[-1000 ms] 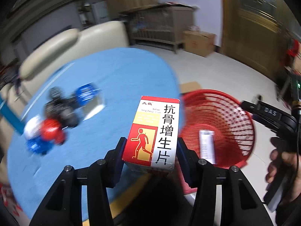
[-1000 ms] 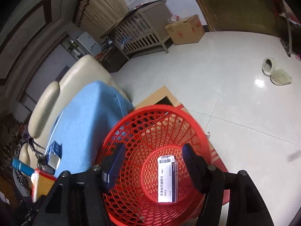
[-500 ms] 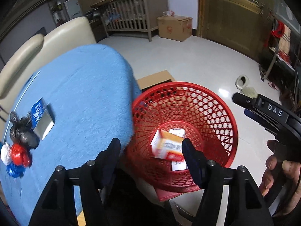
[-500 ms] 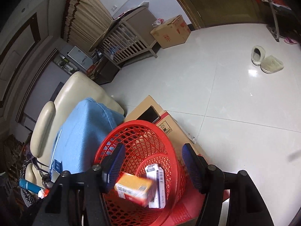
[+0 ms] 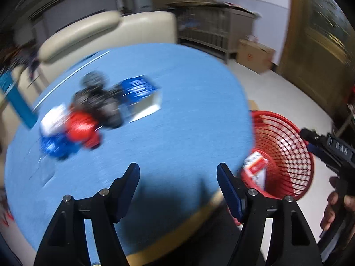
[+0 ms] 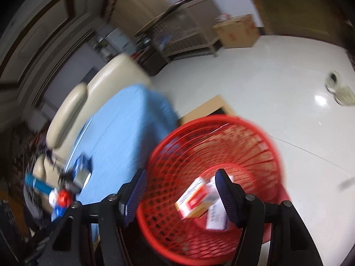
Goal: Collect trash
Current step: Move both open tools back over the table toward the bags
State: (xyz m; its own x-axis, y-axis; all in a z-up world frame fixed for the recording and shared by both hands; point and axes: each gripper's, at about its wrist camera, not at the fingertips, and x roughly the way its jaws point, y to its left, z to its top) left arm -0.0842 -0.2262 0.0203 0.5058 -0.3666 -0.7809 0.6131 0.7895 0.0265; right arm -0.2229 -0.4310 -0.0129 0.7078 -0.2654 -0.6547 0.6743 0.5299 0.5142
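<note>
Two grippers show across the two wrist views, both with jaws apart and nothing between them. At the far left of the left wrist view a teal box [image 5: 16,98] leans at the table's rim, heavily blurred. Just to its right, on the blue tablecloth [image 5: 182,115], lies a heap of trash: a white lump [image 5: 53,118], a blue crumpled wrapper [image 5: 54,147], a red wrapper [image 5: 83,129] and a dark bundle [image 5: 99,103], all touching one another; motion blur hides what each one is. Touching the heap's right side lies a blue-and-white box [image 5: 142,95]. Behind the table stands a cream sofa [image 5: 106,33].

Lower in the view, the left gripper [image 5: 178,186] hangs over the near part of the cloth; its jaws have just been opening and stand wide, with only bare cloth seen between the pads. Right of the table, on the floor, stands the red mesh basket [image 5: 295,155], and the orange-and-white medicine box [image 5: 255,164] lies inside it, tilted against the near wall. At the far right edge a hand [image 5: 337,210] grips the black handle of the other tool.

From the right wrist view, the right gripper [image 6: 180,192] hovers above the basket [image 6: 199,137], jaws parted and empty. Through the gap the orange-and-white box [image 6: 194,197] lies tilted on the basket's floor, resting on a white carton [image 6: 216,218]. Beyond, a cardboard box [image 6: 236,32] sits on the pale tiled floor [image 6: 255,88].
</note>
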